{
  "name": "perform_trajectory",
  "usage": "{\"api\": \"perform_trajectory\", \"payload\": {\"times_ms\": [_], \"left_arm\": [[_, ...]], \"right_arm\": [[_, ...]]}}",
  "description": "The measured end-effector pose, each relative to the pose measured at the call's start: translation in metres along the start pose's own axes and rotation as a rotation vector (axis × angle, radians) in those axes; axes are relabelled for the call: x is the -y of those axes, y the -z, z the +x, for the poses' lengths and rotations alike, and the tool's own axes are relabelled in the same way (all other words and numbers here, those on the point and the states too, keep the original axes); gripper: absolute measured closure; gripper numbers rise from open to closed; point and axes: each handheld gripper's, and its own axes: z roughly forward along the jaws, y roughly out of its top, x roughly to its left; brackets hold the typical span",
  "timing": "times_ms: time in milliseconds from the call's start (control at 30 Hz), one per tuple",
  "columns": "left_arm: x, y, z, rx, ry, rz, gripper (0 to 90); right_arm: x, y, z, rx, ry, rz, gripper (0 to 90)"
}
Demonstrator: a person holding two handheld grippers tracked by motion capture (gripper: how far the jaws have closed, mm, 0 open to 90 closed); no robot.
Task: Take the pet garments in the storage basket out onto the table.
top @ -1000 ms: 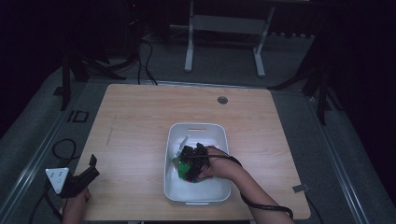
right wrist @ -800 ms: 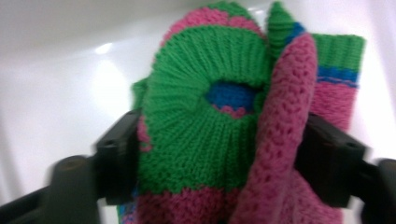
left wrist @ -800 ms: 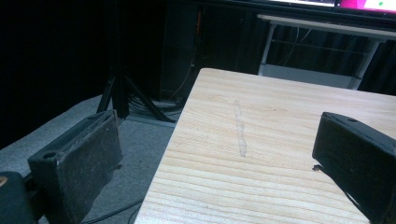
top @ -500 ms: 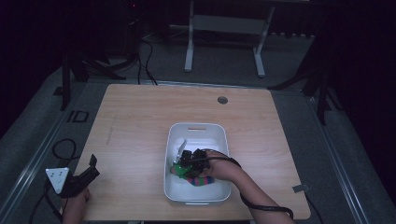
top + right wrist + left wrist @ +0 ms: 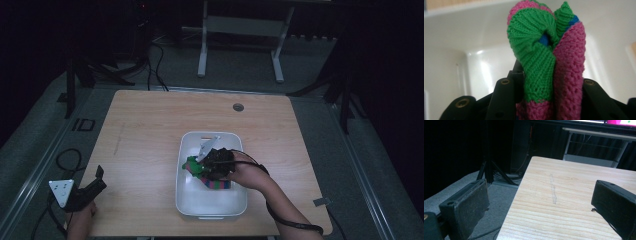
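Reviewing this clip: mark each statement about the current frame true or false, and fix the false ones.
1. The right gripper is shut on a knitted cloth. True.
2. The cloth is plain blue. False: it is mostly green and pink, with a little blue.
3. The right gripper is over the white bin. True.
4. The left gripper holds a cup. False: its jaws stand open with nothing between them.
5. The left gripper is inside the bin. False: it sits at the table's near left corner.
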Motion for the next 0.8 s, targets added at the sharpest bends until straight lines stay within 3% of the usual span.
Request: {"api": "perform_trajectory", "payload": {"times_ms": [33,200,567,800], "left_arm": [[0.0,0.0,0.0,0.0,0.0,0.0,1.9],[0.0,0.0,0.0,-0.002,-0.001,-0.001,1.8],[0.0,0.0,0.0,-0.001,-0.001,0.001,1.8],[0.0,0.0,0.0,-0.003,-0.004,0.001,1.9]], "right_arm": [[0.0,0.0,0.0,0.0,0.0,0.0,64.3],[-0.01,0.035,-0.001,0.046,0.006,-0.089,64.3],[-0.017,0.07,-0.009,0.096,-0.002,-0.14,64.2],[-0.006,0.09,-0.018,0.143,-0.019,-0.142,64.1]]}}
